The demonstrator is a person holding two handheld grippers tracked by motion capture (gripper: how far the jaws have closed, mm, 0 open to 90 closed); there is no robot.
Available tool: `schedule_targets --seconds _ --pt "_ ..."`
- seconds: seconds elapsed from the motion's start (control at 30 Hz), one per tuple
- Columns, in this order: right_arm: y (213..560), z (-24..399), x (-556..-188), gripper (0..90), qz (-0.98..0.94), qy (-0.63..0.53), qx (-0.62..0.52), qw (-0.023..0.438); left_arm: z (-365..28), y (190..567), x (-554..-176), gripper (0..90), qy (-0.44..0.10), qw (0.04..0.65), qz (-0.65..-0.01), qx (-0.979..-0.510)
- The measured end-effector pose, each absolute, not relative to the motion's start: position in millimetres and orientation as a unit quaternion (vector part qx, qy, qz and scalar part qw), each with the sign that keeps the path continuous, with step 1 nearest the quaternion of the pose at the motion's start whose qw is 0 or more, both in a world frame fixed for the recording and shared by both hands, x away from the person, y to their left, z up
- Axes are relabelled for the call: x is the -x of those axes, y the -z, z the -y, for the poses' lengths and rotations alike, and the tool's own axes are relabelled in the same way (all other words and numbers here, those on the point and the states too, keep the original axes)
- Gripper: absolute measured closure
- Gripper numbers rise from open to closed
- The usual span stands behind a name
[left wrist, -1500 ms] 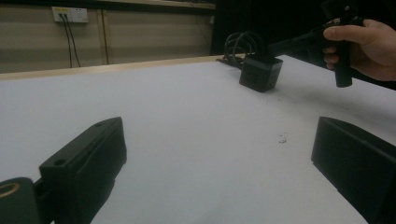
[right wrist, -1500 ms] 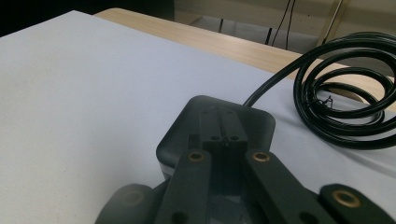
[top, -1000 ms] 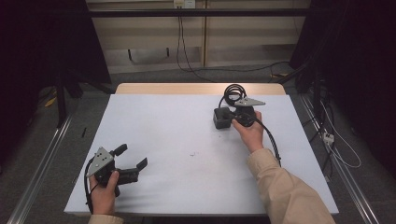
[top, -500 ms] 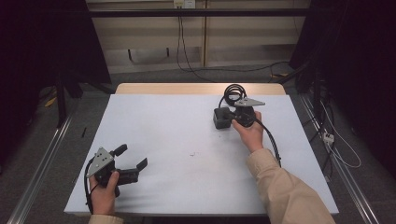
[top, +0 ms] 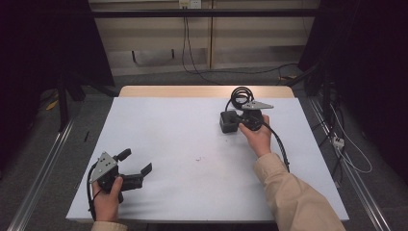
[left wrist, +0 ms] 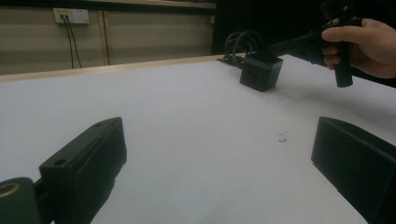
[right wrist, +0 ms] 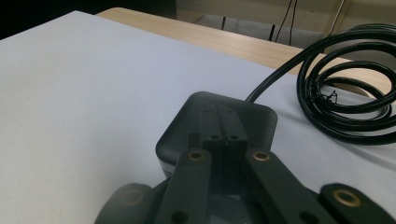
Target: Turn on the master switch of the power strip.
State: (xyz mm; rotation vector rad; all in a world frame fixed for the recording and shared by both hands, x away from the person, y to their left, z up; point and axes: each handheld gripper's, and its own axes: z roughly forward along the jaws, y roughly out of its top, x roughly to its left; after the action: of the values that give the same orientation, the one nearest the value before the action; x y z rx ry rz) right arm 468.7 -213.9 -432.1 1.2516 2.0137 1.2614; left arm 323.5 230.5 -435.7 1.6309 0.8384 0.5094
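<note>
A black box-shaped adapter [top: 227, 122] rests on the white table top [top: 183, 130] at the back right, and its black cable lies coiled [top: 240, 95] just behind it. My right gripper [top: 235, 120] is shut, with its jaws pressed together over the adapter's top [right wrist: 219, 112]; nothing shows between them. At the front left corner my left gripper [top: 135, 162] is open wide, with nothing between its jaws and only bare table in front. From the left gripper view the adapter [left wrist: 261, 73] is far off, with the right gripper [left wrist: 280, 46] above it.
A small white speck [top: 198, 158] lies near the middle of the table. A strip of bare wood [top: 202, 91] runs along the table's far edge. Cables trail on the floor behind and to the right [top: 346, 154]. Metal rails flank the table [top: 43, 168].
</note>
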Motion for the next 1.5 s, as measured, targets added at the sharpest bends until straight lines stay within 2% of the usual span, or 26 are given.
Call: schedule_targets --seconds 0.97,1.5 --pt "429.8 206.4 -467.3 90.0 -0.740 -0.433 -0.454 0.242 -230.0 436.4 -323.4 2.9 -0.218 0.579 -0.360 -0.698" --pt "431.3 209.4 -468.4 90.0 -0.735 -0.445 -0.455 0.233 -233.5 436.1 -323.3 2.9 -0.221 0.578 -0.360 -0.699"
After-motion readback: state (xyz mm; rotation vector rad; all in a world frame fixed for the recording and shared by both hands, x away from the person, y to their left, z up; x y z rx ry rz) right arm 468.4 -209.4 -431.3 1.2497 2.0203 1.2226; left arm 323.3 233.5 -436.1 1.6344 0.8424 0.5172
